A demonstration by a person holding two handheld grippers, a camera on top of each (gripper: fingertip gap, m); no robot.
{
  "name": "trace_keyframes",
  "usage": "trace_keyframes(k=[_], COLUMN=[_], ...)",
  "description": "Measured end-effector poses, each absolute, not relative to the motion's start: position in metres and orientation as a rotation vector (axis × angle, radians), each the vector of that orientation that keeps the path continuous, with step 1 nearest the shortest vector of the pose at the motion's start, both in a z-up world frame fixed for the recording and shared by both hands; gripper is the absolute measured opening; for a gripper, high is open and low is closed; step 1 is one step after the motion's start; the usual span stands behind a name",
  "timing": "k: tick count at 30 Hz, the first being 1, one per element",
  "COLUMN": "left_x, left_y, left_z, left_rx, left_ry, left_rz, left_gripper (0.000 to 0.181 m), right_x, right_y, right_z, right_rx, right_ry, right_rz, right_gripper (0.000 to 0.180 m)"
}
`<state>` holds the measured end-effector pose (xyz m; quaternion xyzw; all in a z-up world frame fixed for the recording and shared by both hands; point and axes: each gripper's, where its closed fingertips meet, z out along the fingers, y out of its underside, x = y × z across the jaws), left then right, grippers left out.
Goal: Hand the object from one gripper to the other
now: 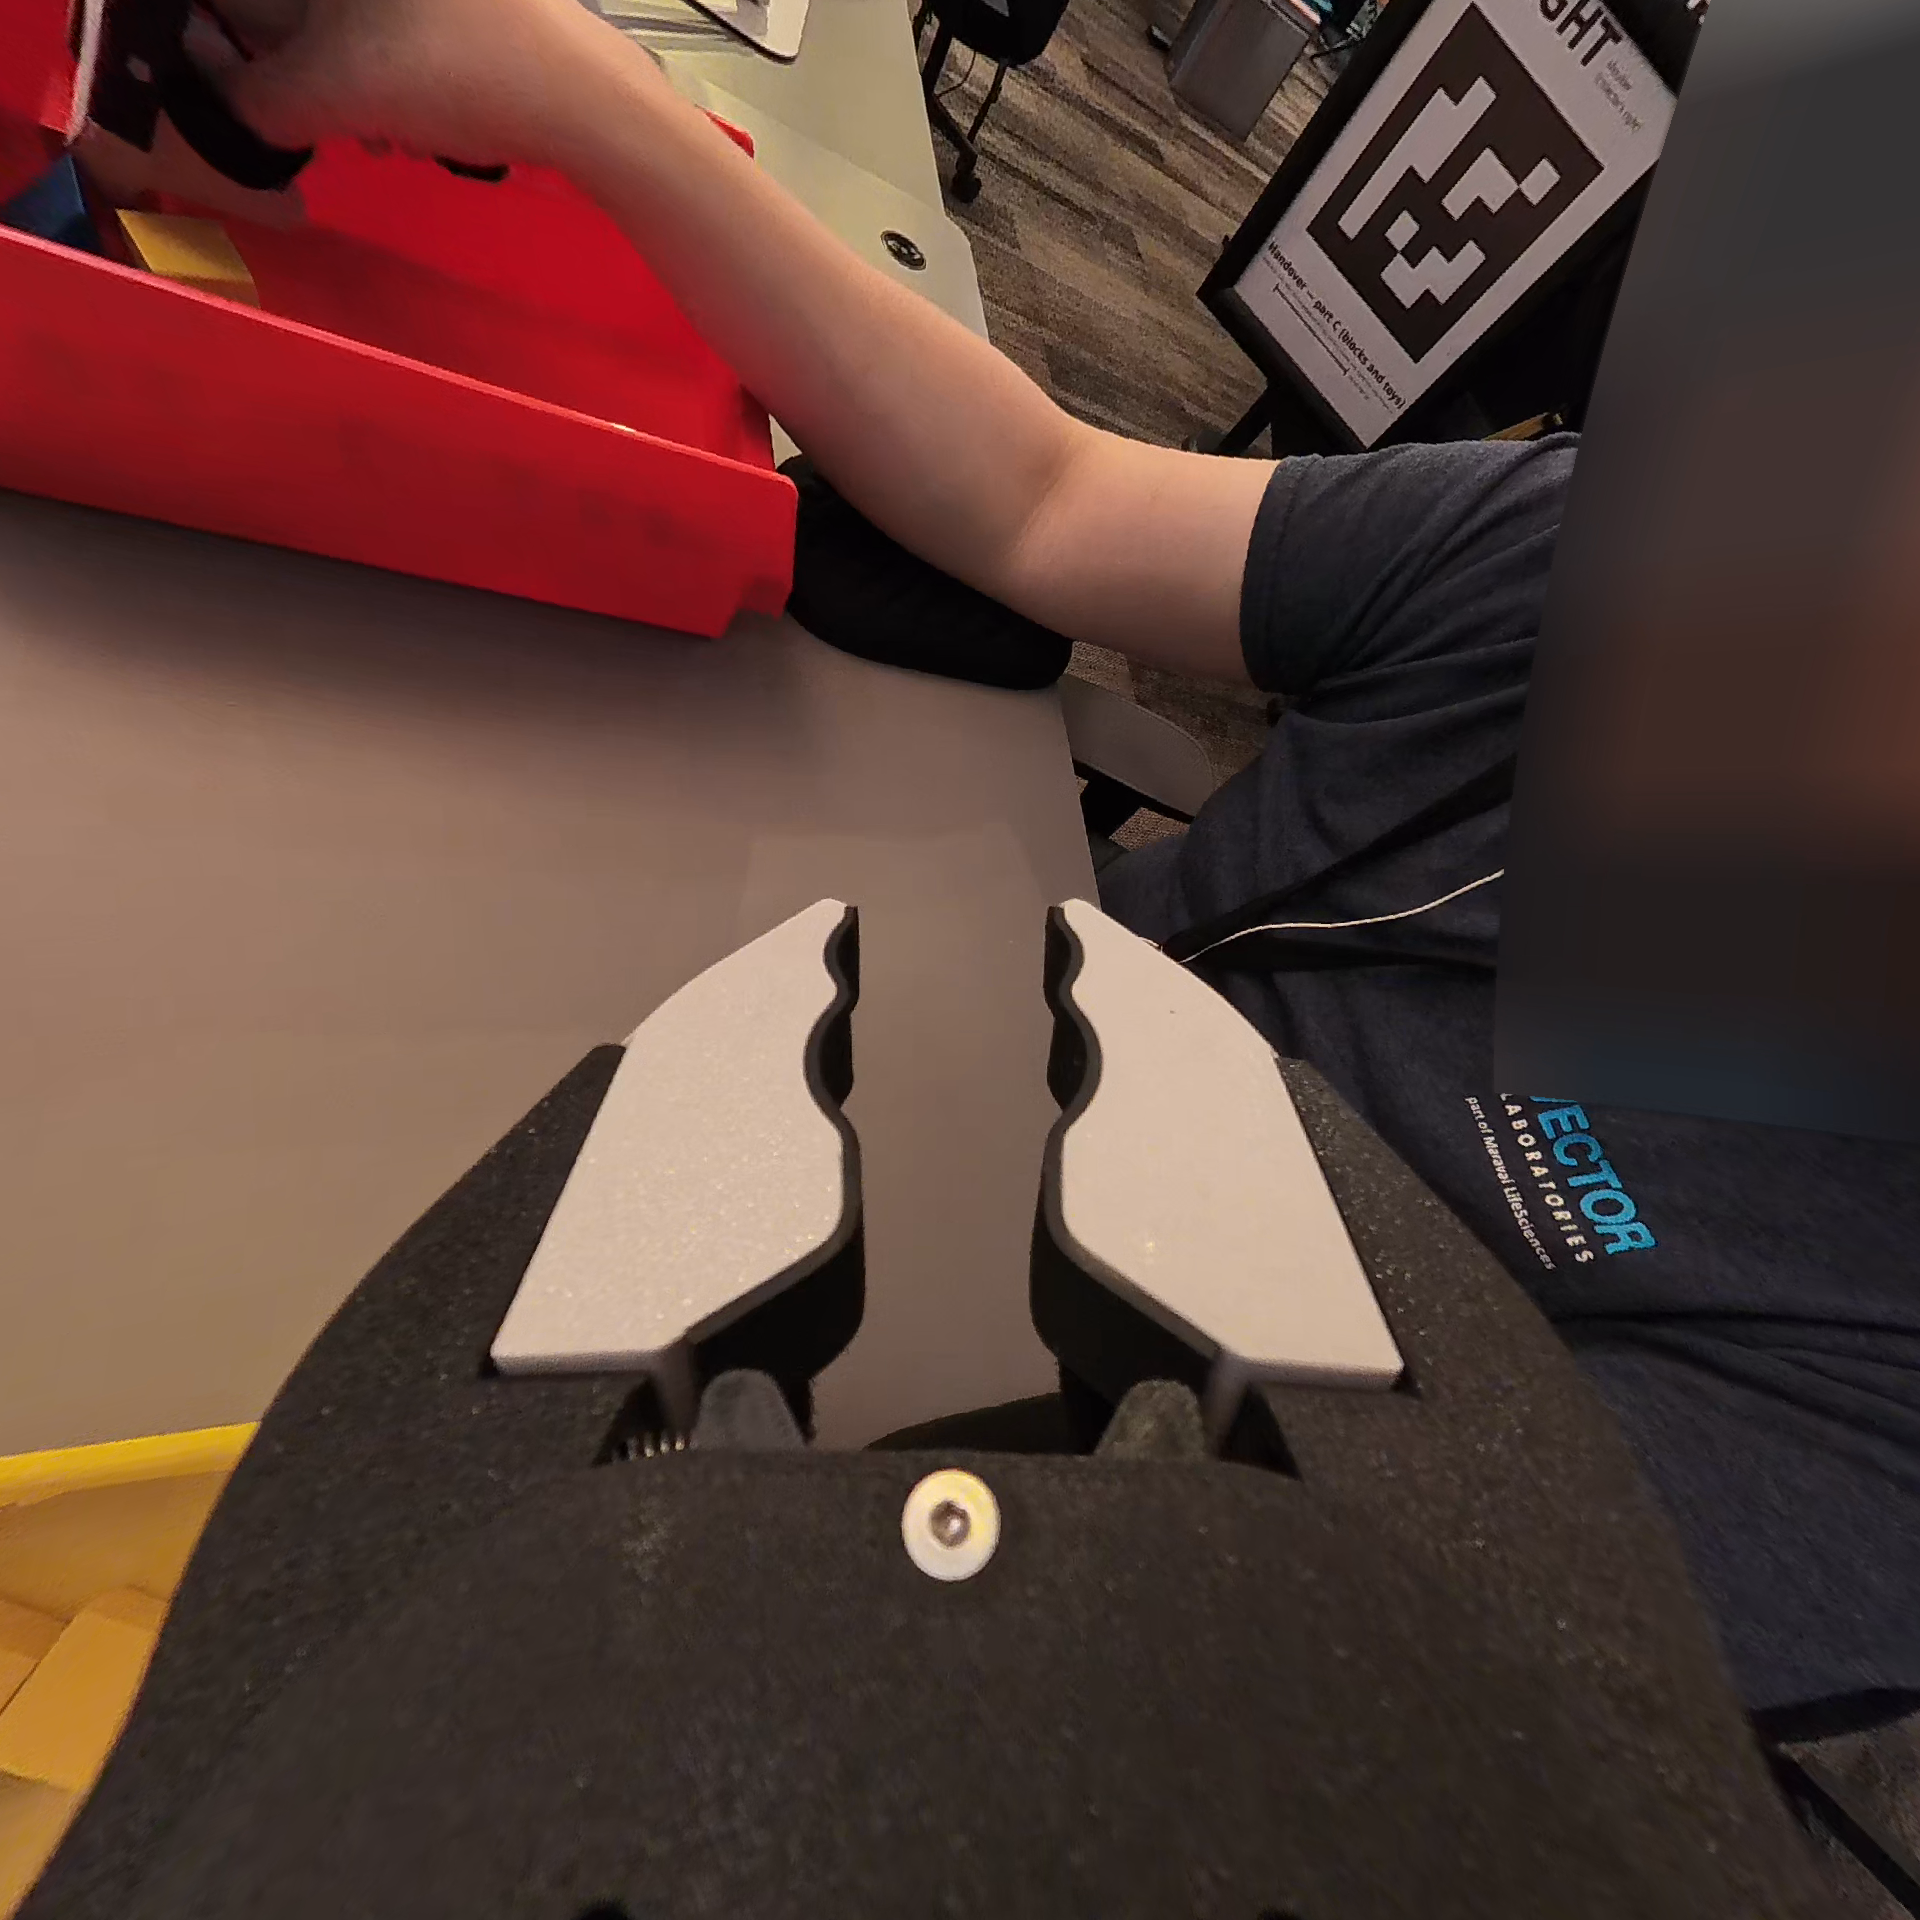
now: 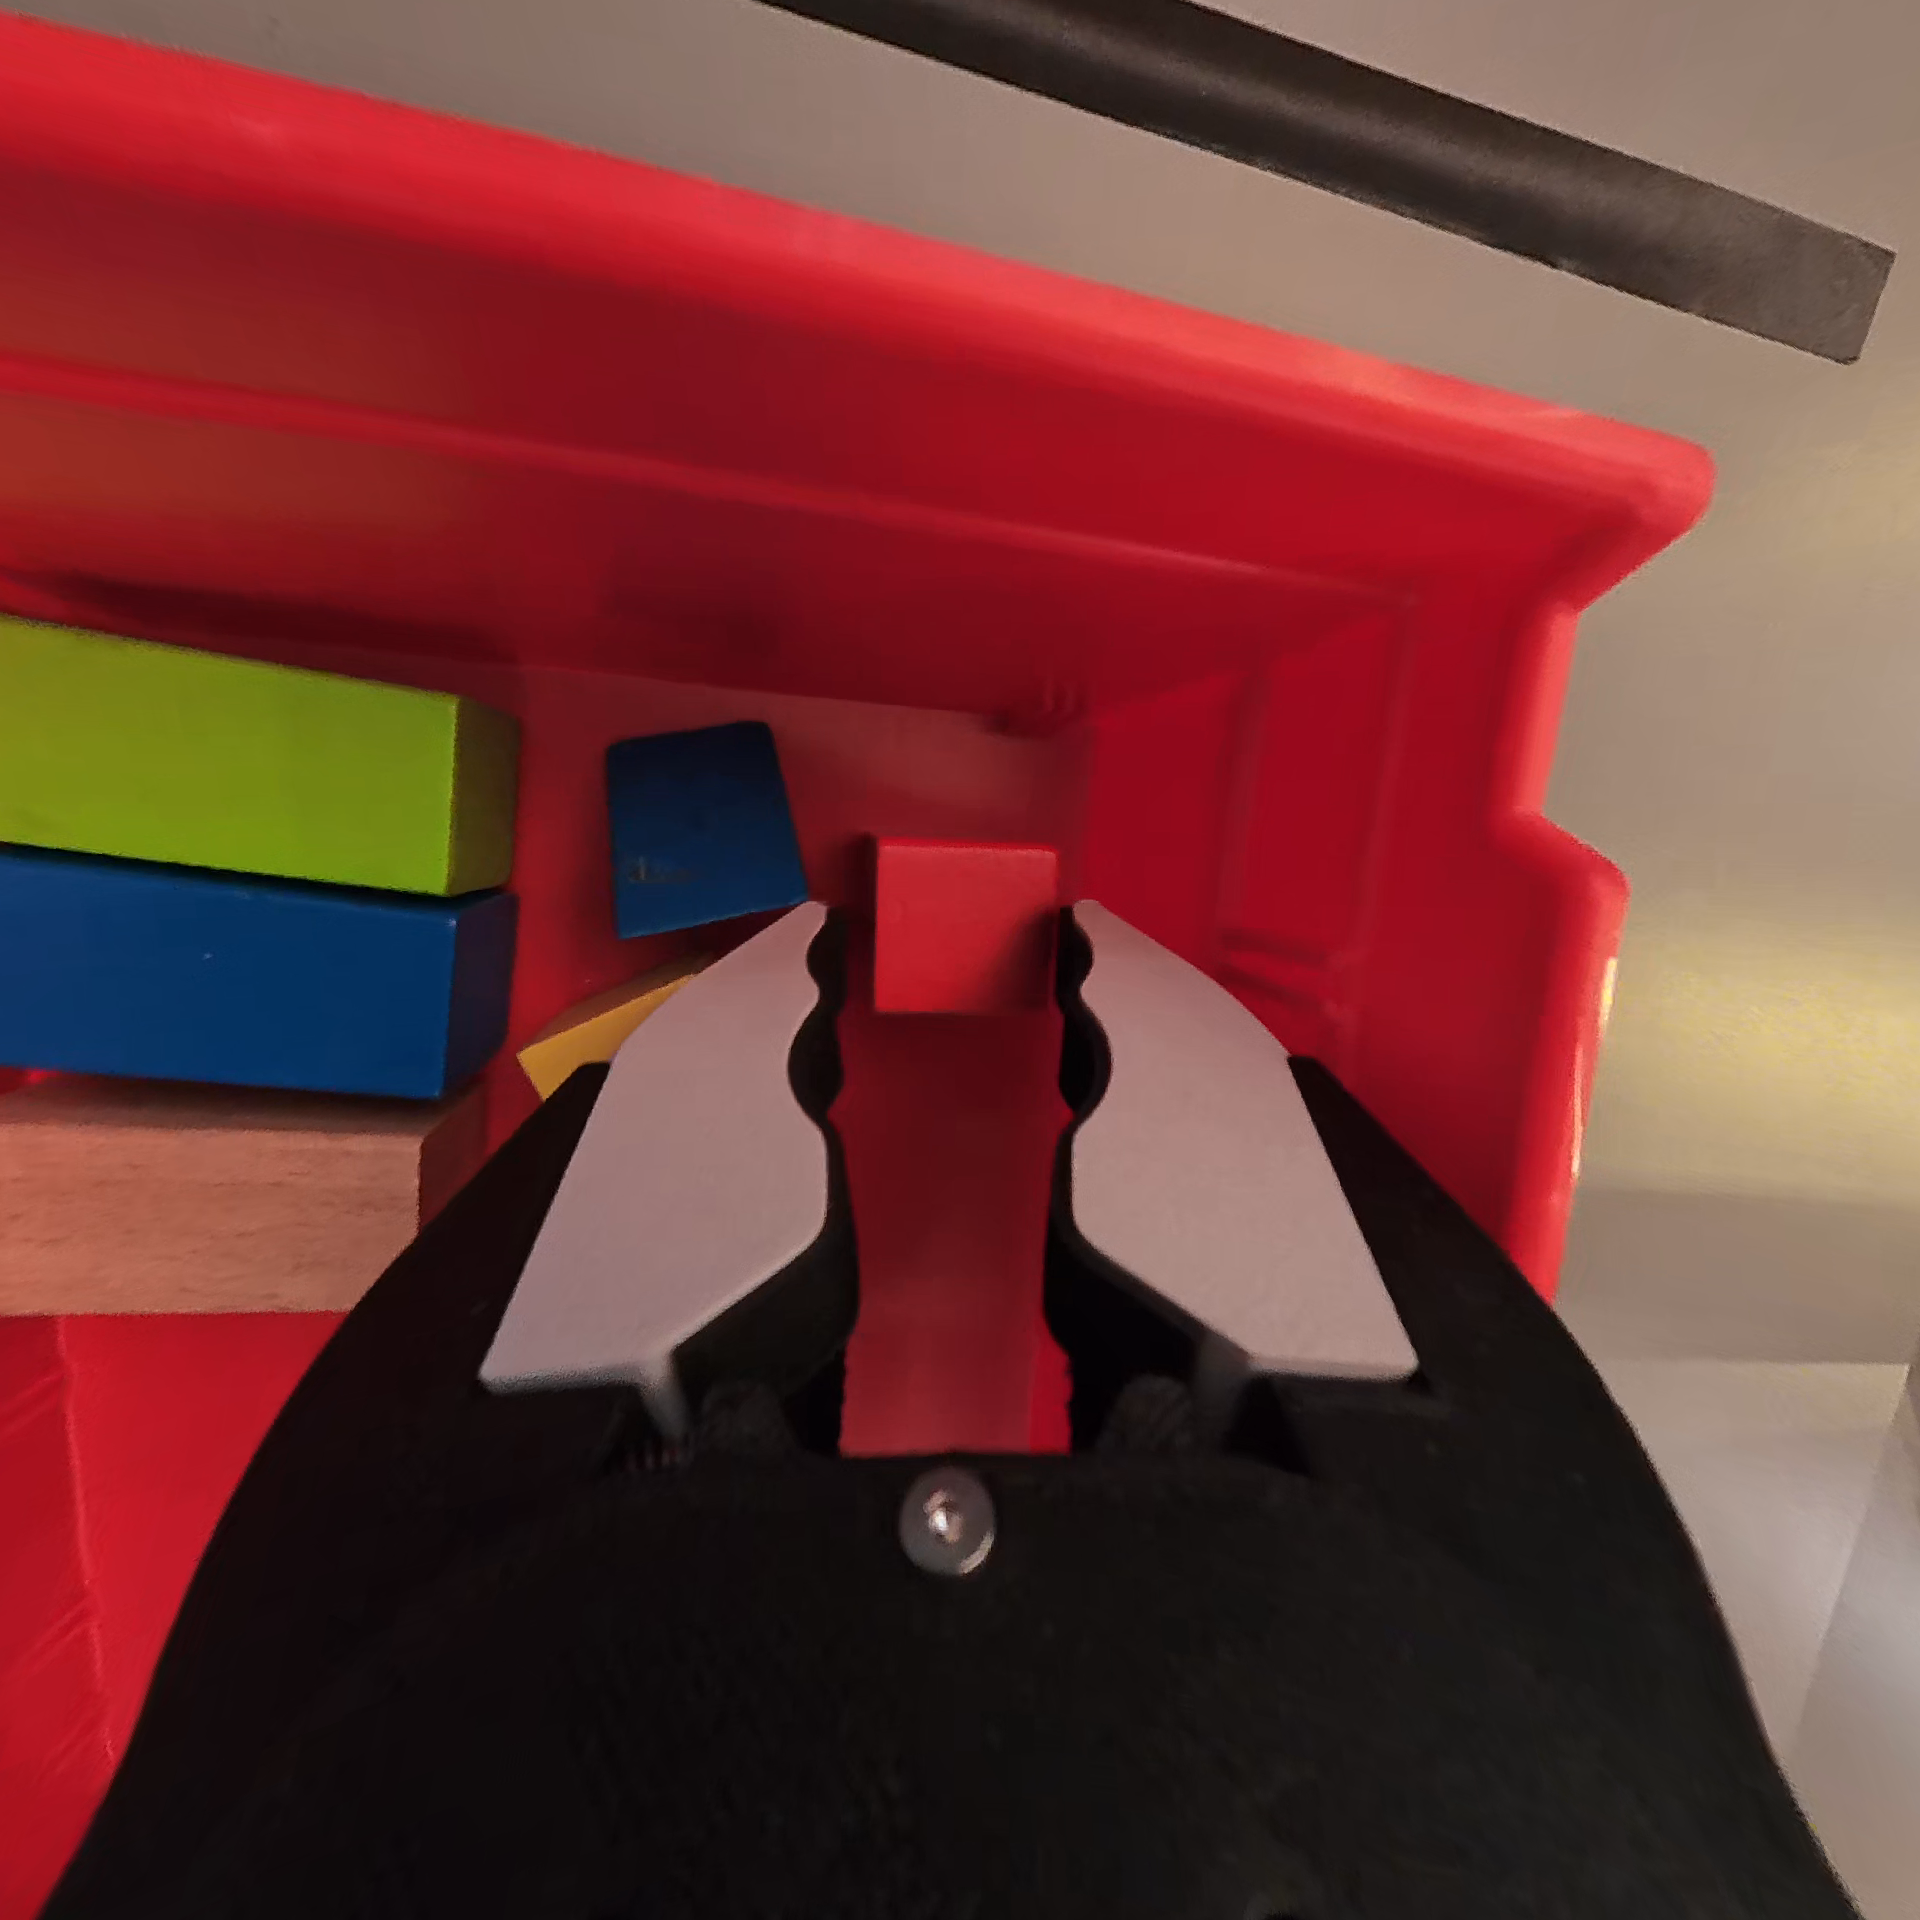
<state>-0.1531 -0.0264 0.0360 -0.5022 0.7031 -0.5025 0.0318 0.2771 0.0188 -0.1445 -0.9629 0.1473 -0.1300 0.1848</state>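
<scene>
Red block is sitting between the fingertips of the right hand-held gripper inside the red bin; we are seeing both pads pressed against its sides, so we are recording it as gripped. Left of it in the bin, we are noting a small blue block, a yellow block partly hidden by the left finger, and a stack of long blocks: green over blue over plain wood. The left hand-held gripper is hovering over the grey worktop, fingers parted by a narrow gap with nothing between them. Beyond it, we are seeing the person's forearm reaching into the red bin. A yellow bin is showing at that view's lower left.
</scene>
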Motion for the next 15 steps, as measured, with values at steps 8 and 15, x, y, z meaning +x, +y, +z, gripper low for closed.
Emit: trace_keyframes(k=[8, 15], left_x=[-0.17, -0.215], left_y=[0.003, 0.123], left_z=[0.05, -0.015], left_rx=[-1.565, -2.1], left_ry=[2.01, 1.663], left_rz=[-1.462, -0.62], left_gripper=[0.033, 0.03], right_x=[0.265, 0.226], right_y=[0.014, 0.013], right_z=[-0.113, -0.048], right_rx=[-2.667, -2.535], right_ry=[0.376, 0.225], right_rz=[-0.372, -0.347], right_gripper=[0.043, 0.043])
